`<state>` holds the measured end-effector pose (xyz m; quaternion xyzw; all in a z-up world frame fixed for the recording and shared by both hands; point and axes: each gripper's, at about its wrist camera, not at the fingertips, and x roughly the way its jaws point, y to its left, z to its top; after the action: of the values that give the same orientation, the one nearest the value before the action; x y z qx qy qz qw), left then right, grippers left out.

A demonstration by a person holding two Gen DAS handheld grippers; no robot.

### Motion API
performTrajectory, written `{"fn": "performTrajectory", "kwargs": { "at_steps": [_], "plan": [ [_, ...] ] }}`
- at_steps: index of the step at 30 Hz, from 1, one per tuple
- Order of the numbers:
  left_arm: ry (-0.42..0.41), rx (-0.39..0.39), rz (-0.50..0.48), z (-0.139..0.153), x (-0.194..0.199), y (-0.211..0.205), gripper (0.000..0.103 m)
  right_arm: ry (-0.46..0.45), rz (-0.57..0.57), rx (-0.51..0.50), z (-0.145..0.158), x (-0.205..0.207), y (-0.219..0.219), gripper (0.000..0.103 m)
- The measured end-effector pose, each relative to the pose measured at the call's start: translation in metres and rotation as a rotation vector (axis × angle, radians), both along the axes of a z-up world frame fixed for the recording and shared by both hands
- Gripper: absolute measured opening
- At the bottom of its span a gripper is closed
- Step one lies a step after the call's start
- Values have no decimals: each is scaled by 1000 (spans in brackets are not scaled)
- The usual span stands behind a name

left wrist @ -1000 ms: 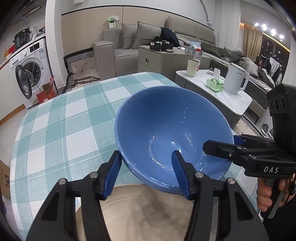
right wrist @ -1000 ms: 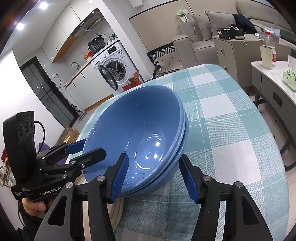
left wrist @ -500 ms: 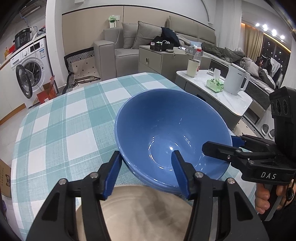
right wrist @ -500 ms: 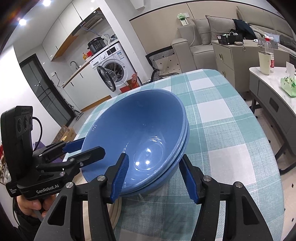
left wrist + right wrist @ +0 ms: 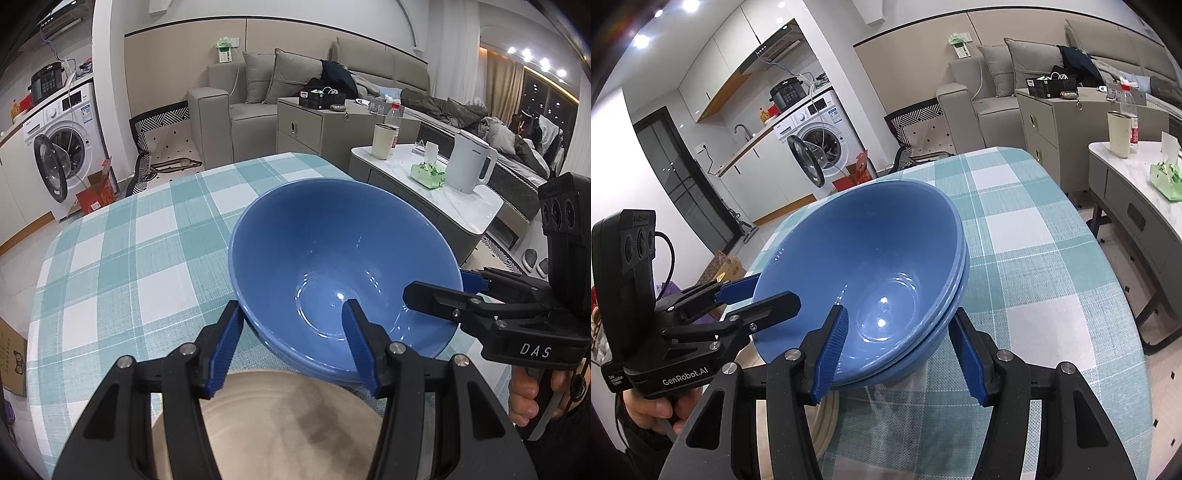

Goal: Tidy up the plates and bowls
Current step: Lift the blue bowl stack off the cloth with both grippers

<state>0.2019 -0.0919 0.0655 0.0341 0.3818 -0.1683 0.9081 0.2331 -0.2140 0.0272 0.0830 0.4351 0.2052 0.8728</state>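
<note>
A stack of three nested blue bowls [image 5: 314, 240] [image 5: 868, 240] hangs tilted just above the checked tablecloth [image 5: 129, 258] [image 5: 1034, 277]. My left gripper [image 5: 291, 306] [image 5: 775, 291] is shut on the near rim, one blue pad inside the top bowl and one outside. My right gripper [image 5: 898, 312] [image 5: 436, 284] is shut on the opposite rim in the same way, its outer pad under the stack. A beige plate [image 5: 295, 424] [image 5: 827, 413] lies on the cloth below the bowls, partly hidden by the fingers. A hand shows on each gripper's handle.
The table's rounded edge drops off on the far side and the right. Beyond it stands a white coffee table [image 5: 480, 218] with a kettle [image 5: 469, 166], a tissue box and a cup. A washing machine [image 5: 55, 155], a sofa and a cabinet stand farther back.
Almost nothing. Both grippers keep their hold on the rim, and the stack sits a touch lower in both views.
</note>
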Motion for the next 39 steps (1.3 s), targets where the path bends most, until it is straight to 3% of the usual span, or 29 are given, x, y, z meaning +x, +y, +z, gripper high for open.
{"fn": "performTrajectory", "kwargs": {
  "at_steps": [21, 30, 34, 39],
  "plan": [
    [-50, -9, 40, 29, -21, 8, 55, -66, 29, 38, 34, -17, 6, 58],
    [-19, -13, 21, 20, -16, 5, 55, -29, 52, 51, 24, -16, 13, 58],
    [-9, -22, -33, 14, -15, -3, 45, -4, 97, 39, 17, -17, 21, 55],
    [25, 10, -42, 4, -12, -10, 44, -6, 123, -4, 15, -20, 29, 54]
  ]
}}
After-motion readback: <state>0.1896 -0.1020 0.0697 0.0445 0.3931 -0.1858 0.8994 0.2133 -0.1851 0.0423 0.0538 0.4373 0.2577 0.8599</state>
